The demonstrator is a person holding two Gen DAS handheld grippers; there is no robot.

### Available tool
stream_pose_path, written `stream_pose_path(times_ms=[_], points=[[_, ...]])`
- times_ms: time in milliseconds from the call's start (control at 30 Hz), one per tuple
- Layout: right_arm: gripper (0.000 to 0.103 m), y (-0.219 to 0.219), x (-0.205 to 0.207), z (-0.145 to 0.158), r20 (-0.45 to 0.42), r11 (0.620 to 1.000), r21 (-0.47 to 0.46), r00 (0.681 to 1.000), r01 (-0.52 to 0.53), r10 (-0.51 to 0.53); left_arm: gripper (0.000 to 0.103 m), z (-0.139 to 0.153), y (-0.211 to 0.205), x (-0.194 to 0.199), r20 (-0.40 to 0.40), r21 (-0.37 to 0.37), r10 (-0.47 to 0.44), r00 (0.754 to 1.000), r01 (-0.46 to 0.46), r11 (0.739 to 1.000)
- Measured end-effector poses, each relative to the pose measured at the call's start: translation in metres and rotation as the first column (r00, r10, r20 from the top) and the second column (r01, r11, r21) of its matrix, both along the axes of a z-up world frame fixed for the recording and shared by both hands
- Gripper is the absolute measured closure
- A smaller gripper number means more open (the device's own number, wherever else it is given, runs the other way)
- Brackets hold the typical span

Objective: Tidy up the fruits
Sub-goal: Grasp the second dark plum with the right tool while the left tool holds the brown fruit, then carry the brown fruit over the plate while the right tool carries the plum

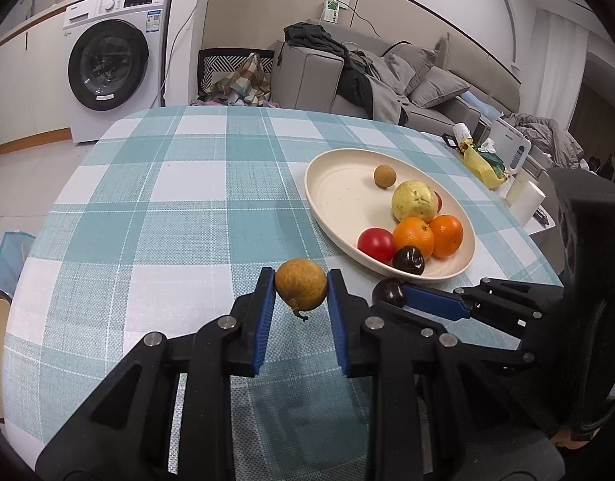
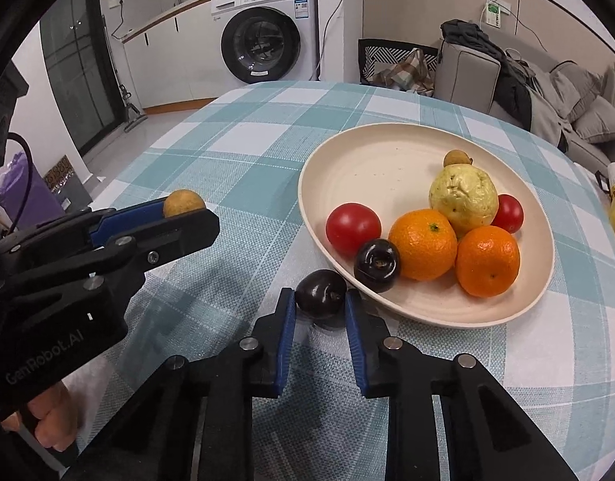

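Two grips: left tongs (image 1: pixel 301 290) clench a round tan-brown fruit (image 1: pixel 301 289) above the checked worktop (image 1: pixel 167 200); right tongs (image 2: pixel 320 300) clench a dark glossy plum (image 2: pixel 320 292) beside the cream plate (image 2: pixel 367 152). Round skins may squirt free; plum could clip the rim.

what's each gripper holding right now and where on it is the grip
The left gripper pinches a brown round fruit across its sides, near the fingertips. The right gripper is shut on a dark plum across its sides, beside the plate.
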State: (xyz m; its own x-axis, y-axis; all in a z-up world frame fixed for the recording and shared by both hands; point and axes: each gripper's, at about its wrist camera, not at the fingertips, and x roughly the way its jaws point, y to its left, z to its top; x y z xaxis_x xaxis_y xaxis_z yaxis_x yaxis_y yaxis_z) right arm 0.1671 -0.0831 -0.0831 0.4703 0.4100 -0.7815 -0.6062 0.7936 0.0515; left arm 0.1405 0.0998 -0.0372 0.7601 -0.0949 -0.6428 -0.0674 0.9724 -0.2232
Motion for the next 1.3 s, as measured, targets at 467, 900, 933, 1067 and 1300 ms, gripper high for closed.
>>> stream_pose_path(times_ms=[467, 900, 933, 1067, 1300], points=[[0.078, -0.038, -0.011, 0.015, 0.019, 0.992, 0.127, 1.0, -0.024, 0.021, 0.08, 0.002, -0.002, 0.001, 0.006, 0.009, -0.004, 1.0, 0.004, 1.0], [0.078, -0.079, -0.005, 0.033, 0.062, 0.974, 0.223, 0.997, 0.039, -0.054, 0.08, 0.008, -0.018, 0.007, 0.015, 0.042, -0.027, 1.0, 0.027, 0.999], [0.078, -0.082, -0.004, 0.034, 0.068, 0.972, 0.229, 0.996, 0.046, -0.063, 0.08, 0.008, -0.019, 0.008, 0.016, 0.041, -0.03, 0.999, 0.03, 0.999], [0.078, -0.095, 0.001, 0.04, 0.081, 0.967, 0.245, 0.992, 0.074, -0.097, 0.08, 0.008, -0.025, 0.011, 0.015, 0.051, -0.037, 0.999, 0.036, 0.998], [0.078, -0.112, 0.013, 0.04, 0.071, 0.958, 0.258, 0.986, 0.125, -0.148, 0.08, 0.011, -0.031, 0.016, 0.024, 0.048, -0.043, 0.999, 0.042, 0.998]])
